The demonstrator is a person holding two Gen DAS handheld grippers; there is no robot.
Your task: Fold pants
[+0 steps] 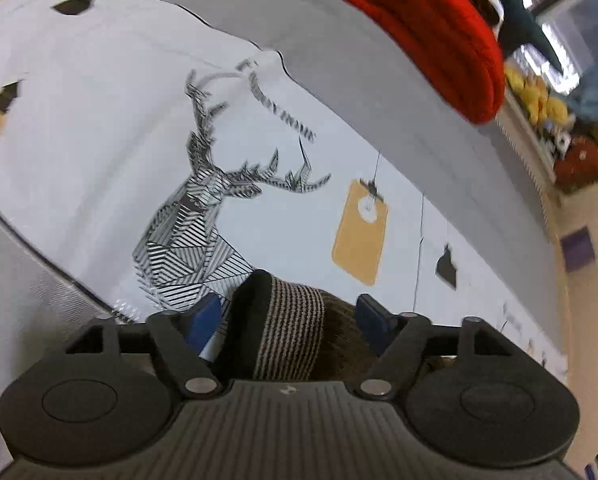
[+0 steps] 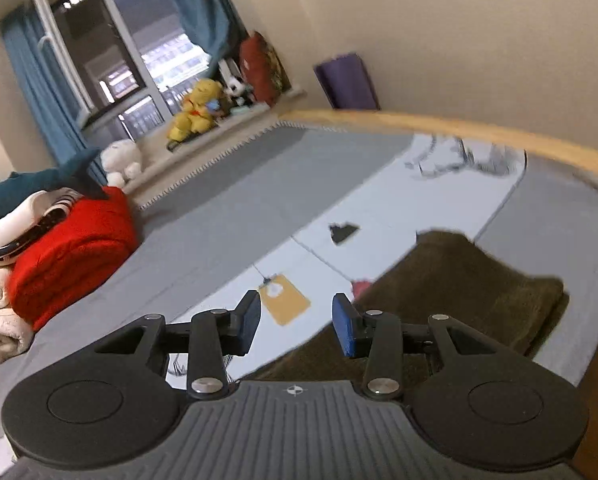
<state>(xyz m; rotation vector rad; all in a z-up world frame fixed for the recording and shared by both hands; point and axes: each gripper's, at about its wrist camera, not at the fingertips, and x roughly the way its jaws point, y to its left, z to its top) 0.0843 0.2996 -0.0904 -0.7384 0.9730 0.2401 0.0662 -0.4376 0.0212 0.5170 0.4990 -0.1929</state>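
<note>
The pants are dark brown knit with a black-and-grey striped ribbed band [image 1: 291, 332]. In the left wrist view that band bulges up between the blue pads [image 1: 205, 316] of my left gripper [image 1: 289, 314]. The jaws stand wide and open, and small gaps show on both sides of the cloth. In the right wrist view the pants [image 2: 459, 280] lie folded in a flat brown stack on the bed, to the right. My right gripper [image 2: 297, 320] hangs above the stack's left edge. It is open, with nothing between its pads.
A white sheet printed with a deer [image 1: 203, 208] and yellow tags lies on the grey bedspread [image 1: 379, 100]. A red blanket [image 2: 71, 248] and other piled clothes sit at the far side. A wooden bed edge [image 2: 419, 120] runs along the wall, and plush toys [image 2: 195, 112] sit on the windowsill.
</note>
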